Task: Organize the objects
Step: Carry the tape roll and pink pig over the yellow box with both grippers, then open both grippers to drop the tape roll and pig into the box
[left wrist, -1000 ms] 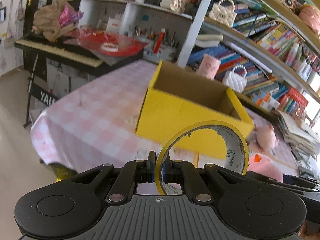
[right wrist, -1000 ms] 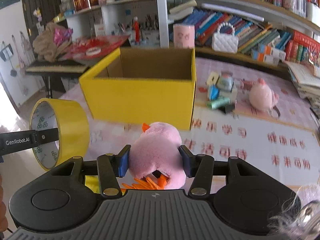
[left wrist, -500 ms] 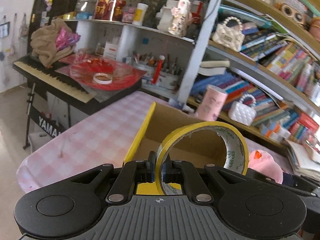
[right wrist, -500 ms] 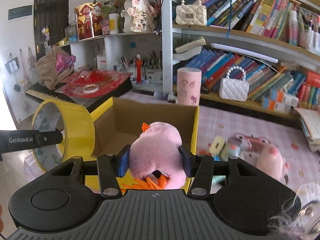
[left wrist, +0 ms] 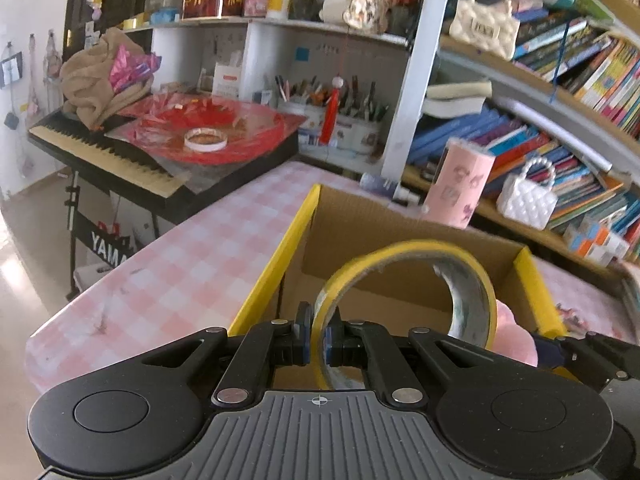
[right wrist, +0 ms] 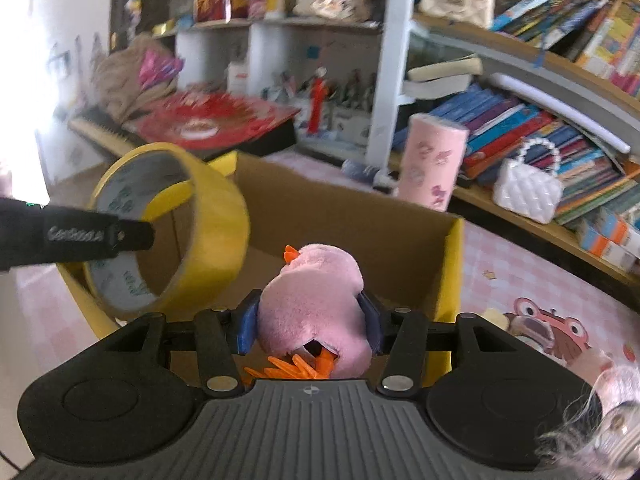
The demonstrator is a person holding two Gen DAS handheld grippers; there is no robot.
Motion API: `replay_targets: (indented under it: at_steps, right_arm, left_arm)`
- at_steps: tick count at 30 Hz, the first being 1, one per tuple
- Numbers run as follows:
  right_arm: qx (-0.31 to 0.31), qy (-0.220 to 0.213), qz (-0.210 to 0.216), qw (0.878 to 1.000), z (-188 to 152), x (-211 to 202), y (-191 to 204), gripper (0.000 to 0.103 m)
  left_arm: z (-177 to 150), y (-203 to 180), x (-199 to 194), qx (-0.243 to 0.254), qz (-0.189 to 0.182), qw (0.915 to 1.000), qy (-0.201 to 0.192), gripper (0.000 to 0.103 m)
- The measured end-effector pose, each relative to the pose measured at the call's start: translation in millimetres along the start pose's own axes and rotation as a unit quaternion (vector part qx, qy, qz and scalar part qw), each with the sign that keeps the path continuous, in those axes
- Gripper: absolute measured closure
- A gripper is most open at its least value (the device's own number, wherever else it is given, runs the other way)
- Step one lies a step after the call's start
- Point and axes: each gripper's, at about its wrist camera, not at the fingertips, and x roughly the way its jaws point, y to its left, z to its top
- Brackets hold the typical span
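Two things are being carried to one box (right wrist: 404,224) at once: a tape roll (left wrist: 404,304) is pinched by its wall in the left gripper (left wrist: 316,334), and a pink plush (right wrist: 316,304) is squeezed in the right gripper (right wrist: 310,326). Both are held over the open box. Next, lowering and a release of each seem called for. One more plush (right wrist: 540,330) lies on the right.

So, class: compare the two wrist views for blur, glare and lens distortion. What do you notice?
Left wrist view: mostly sharp, slight smear on the tape roll; bookshelf lines bow with the fisheye. Right wrist view: background motion-blurred, white glare at the left edge, the pink plush sharp.
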Motion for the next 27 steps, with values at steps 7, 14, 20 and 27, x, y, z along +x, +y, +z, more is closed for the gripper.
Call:
replay_targets:
  at_steps: [7, 14, 20, 27]
  right_arm:
    - [-0.004, 0.024, 0.029, 0.999, 3, 20, -10, 0.054]
    - [-0.032, 0.038, 0.065, 0.997, 11, 32, -22, 0.054]
    - [-0.039, 0.039, 0.075, 0.996, 13, 36, -25, 0.054]
    - [-0.028, 0.030, 0.059, 0.997, 11, 28, -26, 0.048]
  left_arm:
    - [-6, -8, 18, 0.031, 0.014, 0.9992, 0.020, 0.097]
    - [-8, -19, 22, 0.064, 0.032, 0.9972, 0.022, 0.097]
    - [-9, -23, 23, 0.069, 0.043, 0.9964, 0.022, 0.092]
    - [-10, -23, 6, 0.061, 0.023, 0.9978, 0.004, 0.062]
